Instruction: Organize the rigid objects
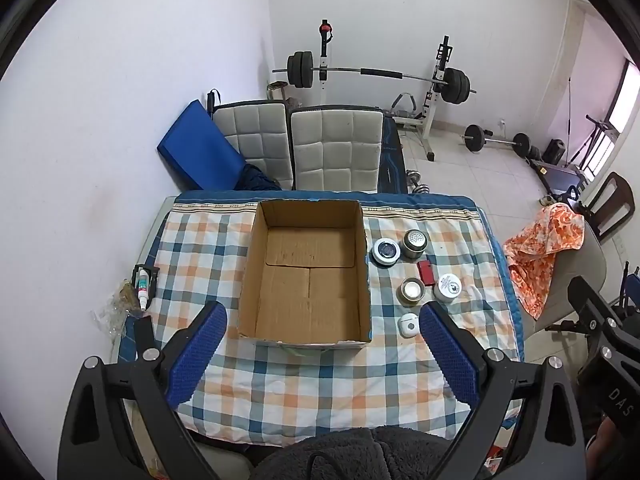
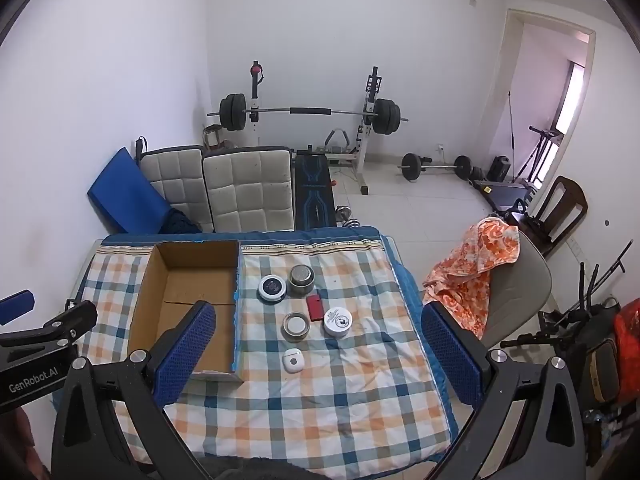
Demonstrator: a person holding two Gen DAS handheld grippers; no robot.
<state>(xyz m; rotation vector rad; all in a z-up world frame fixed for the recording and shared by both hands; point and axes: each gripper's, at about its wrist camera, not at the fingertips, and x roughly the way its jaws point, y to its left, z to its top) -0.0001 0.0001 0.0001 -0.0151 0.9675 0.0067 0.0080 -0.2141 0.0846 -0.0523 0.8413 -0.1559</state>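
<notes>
on the worktop (image 1: 280, 392), covered by a checked cloth, an open cardboard box (image 1: 306, 276) stands empty. just right of the box lies a cluster of small rigid objects: a white round tin with dark lid (image 1: 385, 252), a metal shaker (image 1: 415, 243), a red flat case (image 1: 425, 271), a metal ring tin (image 1: 412, 290), a white round tin (image 1: 448, 288) and a white earbud case (image 1: 409, 324). none is inside the box. left gripper (image 1: 320, 360) hovers above the near edge, fingers (image 1: 196, 356) spread fully apart, holding nothing. right gripper (image 2: 320, 360) likewise: fingers (image 2: 452, 356) wide apart, empty, above the cloth.
</notes>
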